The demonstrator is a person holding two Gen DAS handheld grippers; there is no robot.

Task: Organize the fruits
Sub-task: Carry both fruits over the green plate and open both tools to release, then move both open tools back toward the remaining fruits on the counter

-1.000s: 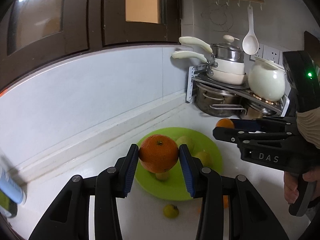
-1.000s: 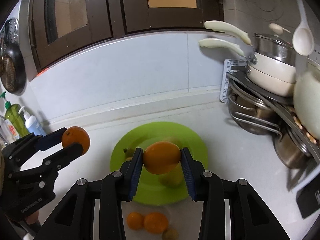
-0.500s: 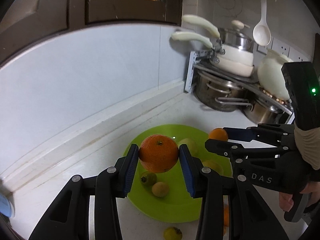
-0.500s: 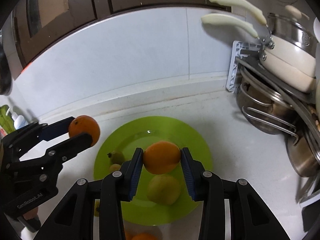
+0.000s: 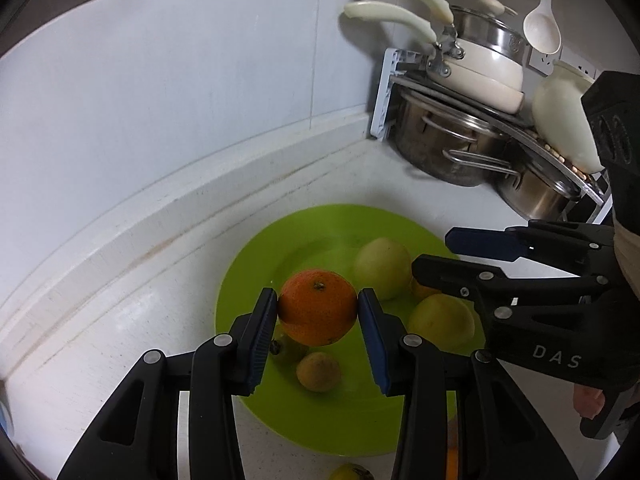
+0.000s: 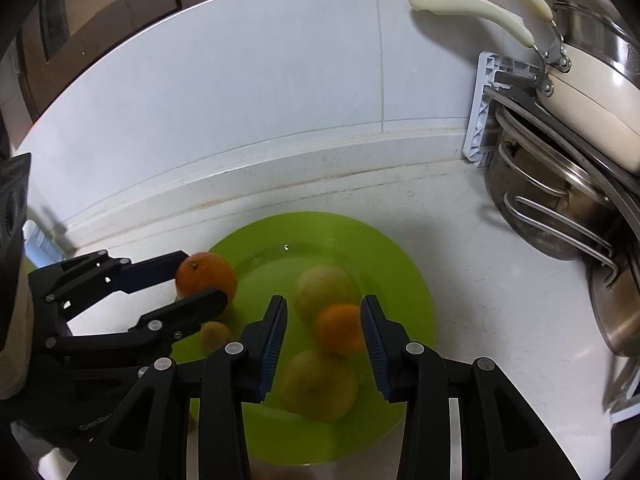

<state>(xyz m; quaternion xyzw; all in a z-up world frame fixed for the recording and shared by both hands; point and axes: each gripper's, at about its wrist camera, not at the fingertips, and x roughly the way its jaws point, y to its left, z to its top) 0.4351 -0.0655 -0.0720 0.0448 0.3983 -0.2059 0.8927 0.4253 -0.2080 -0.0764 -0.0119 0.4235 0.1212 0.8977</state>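
Right wrist view: right claw (image 6: pixel 324 338) now has its jaws spread with a gap each side of the orange (image 6: pixel 339 329), which sits on the plate (image 6: pixel 412 280) against two pale fruits; half a second ago the same orange was pinched between the pads. So it has just been released and that fruit counts as placed. Left claw (image 5: pixel 317 314) is clamped on a second orange (image 5: pixel 317 306), pads touching both sides, held above the plate's left half over two small brownish fruits. Over the last second it came in from the plate's near edge toward the middle. Judged next: lower and drop it. Plate sits on the white bench (image 5: pixel 120 320) near the back wall, pot rack (image 5: pixel 460 132) at the right back corner. More fruit lies on the bench off the plate's near rim, so the task isn't finished.
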